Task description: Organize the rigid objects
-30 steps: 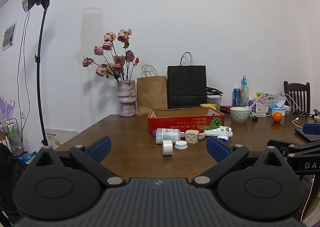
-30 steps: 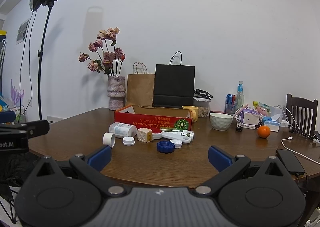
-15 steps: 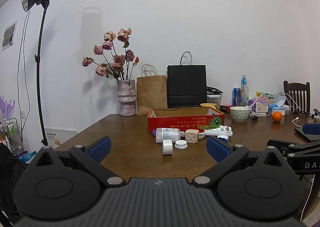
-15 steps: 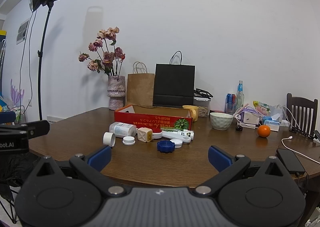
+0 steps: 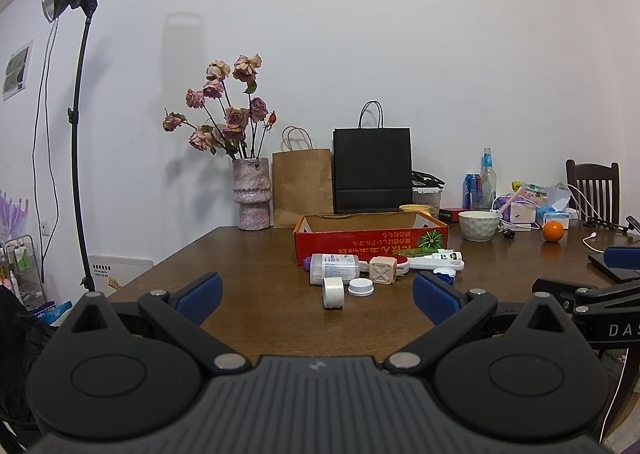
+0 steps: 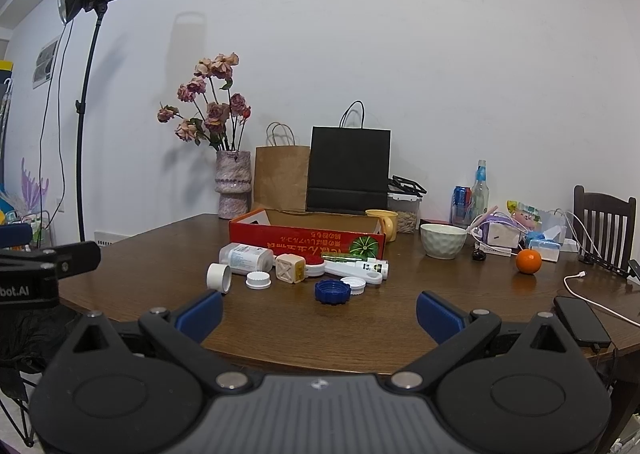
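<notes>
Nothing has moved since the earlier frames: both of your tools hang level at the near edge of the table (image 5: pixel 248 254), and the clutter ahead lies as it did

Your left gripper (image 5: pixel 318 296) stands spread wide with nothing between its blue pads; your right gripper (image 6: pixel 319 312) is spread just as wide and equally empty

Straight ahead of the left gripper, nearest to it, the white tape roll (image 5: pixel 333 292) lies on its side with its bore pointing roughly toward you, and the white cap (image 5: pixel 361 287) sits flat just beside it. Straight ahead of the right gripper the blue cap (image 6: pixel 332 292) lies flat, touching or nearly touching a smaller white lid (image 6: pixel 355 285); that one looks like your right hand's nearest pick

Behind those, the white bottle (image 5: pixel 334 268) lies on its side, long axis running left to right across your line of approach, so you would probably close across its short width. The wooden cube (image 5: pixel 383 270) stands next to it, and the white flat tool (image 6: pixel 354 274) stretches rightward

Farthest, the red box (image 5: pixel 370 240) sits open just behind the row, seemingly the place for everything
</notes>
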A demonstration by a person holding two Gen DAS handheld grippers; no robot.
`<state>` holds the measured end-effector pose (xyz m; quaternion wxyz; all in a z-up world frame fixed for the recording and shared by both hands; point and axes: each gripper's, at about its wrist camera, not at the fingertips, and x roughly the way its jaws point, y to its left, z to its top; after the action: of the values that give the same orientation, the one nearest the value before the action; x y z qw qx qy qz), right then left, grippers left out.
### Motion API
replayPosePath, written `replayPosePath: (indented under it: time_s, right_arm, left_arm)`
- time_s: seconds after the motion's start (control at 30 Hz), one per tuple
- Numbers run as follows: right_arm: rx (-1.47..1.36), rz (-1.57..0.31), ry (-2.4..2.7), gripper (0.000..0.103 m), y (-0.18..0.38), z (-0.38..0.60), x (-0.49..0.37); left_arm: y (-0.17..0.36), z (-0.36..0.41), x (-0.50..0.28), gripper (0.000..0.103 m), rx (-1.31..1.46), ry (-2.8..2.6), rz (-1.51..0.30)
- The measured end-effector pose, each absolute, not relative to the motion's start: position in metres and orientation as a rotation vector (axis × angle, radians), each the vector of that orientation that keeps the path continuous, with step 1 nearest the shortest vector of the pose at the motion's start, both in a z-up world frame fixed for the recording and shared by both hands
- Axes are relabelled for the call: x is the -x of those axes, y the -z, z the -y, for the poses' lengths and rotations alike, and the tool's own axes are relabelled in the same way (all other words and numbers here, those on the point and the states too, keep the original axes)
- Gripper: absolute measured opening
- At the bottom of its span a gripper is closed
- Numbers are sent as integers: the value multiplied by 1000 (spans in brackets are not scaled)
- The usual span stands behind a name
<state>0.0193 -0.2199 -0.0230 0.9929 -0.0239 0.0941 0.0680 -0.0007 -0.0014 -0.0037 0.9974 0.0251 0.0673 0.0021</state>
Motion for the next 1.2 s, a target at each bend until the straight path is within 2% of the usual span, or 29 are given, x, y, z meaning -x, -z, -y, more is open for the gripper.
replayPosePath:
  time_s: [0.23,0.43,0.53,0.67,0.7,0.73,0.77,0.8,0.87,1.07,1.13,1.2]
  right_arm:
    - [53,-160,-106,103,22,224,-60]
    - [57,-97,-173,103,25,218,-113]
    - [71,-260,-216,103,26,213,-155]
    - [26,-315,-268,103,29,215,-194]
    - [34,-322,-276,103,29,214,-202]
    - [50,-336,-288,97,30,211,-210]
    - [67,-357,-299,83,32,207,-219]
    - [74,-383,-306,74,34,204,-229]
    - [58,-423,-335,69,37,200,-246]
    - [92,-437,-415,69,46,173,-289]
    - [120,-448,-410,75,51,164,-303]
    - [134,-466,-422,77,55,155,-314]
  left_arm:
    - [8,-6,-44,103,-41,-23,-154]
    - [21,-10,-100,103,-19,-25,-244]
    - [27,-14,-133,103,13,0,-305]
    - [34,-13,-171,102,7,5,-336]
    - [35,-11,-180,97,2,18,-348]
    - [38,-9,-190,92,-4,26,-363]
    - [40,-7,-200,84,-10,27,-382]
    - [41,-6,-209,79,-11,29,-399]
    - [46,-4,-228,79,2,51,-423]
    - [62,-4,-276,77,3,67,-509]
    - [65,-9,-284,67,10,76,-525]
    - [68,-15,-289,46,-8,87,-541]
